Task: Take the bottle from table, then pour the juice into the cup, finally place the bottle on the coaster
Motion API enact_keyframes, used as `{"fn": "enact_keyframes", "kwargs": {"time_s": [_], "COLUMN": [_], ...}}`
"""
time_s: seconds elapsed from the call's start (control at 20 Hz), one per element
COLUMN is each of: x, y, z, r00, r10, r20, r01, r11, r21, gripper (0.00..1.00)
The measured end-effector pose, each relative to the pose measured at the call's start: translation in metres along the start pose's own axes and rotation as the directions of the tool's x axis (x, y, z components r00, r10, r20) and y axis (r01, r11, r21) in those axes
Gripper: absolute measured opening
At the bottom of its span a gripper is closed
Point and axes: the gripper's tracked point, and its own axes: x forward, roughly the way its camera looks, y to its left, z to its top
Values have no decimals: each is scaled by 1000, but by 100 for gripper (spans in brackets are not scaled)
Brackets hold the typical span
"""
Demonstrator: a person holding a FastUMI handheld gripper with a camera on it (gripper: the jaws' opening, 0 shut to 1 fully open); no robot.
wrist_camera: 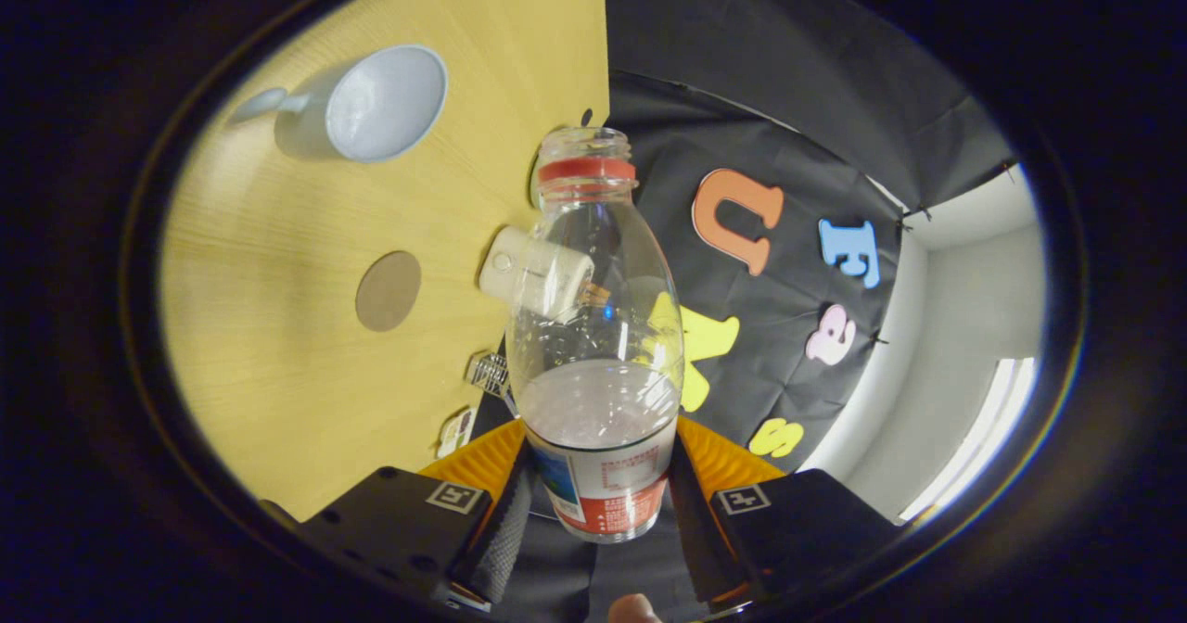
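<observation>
Bottle, clear plastic with red neck ring and printed label (593,345), sits centre frame, clamped low on its label band between the two fingers of the tool (598,502); cap is off, mouth open, some cloudy liquid pooled in the lower part of the body. View is rolled: yellow wood-grain table (278,326) fills the left of the frame, so the bottle looks lifted off it and tipped relative to the surface, though exact tilt is hard to call. Risks, my read: the open mouth is not over the pale blue handled cup (385,102), which sits upper left, well apart from the neck. Any further tilt before lining up would put juice on the table. Grip is low on a slick label, so the bottle could pivot or slip in the fingers during the pour. A small white cylindrical object (536,275) lies on the table just left of the bottle's shoulder, and could get clipped on the swing toward the cup. Round brown coaster (389,290) is left of centre, between cup and tool, free for the final placement. Tool state: narrow, both fingers pressing the bottle's sides.
</observation>
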Motion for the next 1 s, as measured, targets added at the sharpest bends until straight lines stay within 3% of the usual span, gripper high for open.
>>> {"fn": "enact_keyframes", "kwargs": {"time_s": [0.15, 0.3, 0.5, 0.65, 0.8, 0.9, 1.0], "x": [-1, -7, -18, -24, -26, -26, -28], "y": [9, 7, 3, 1, -10, -26, -43], "z": [-6, -10, -16, -19, -18, -17, -22], "r00": [998, 995, 988, 976, 967, 966, 969], "r10": [61, 102, 147, 197, 203, 168, 119], "r20": [-4, 4, 40, 88, 153, 197, 215], "r01": [-60, -98, -146, -201, -234, -245, -238], "r11": [987, 945, 842, 686, 477, 344, 234], "r21": [147, 313, 520, 699, 847, 906, 943], "gripper": [77, 77, 77, 77, 77, 77, 77]}}
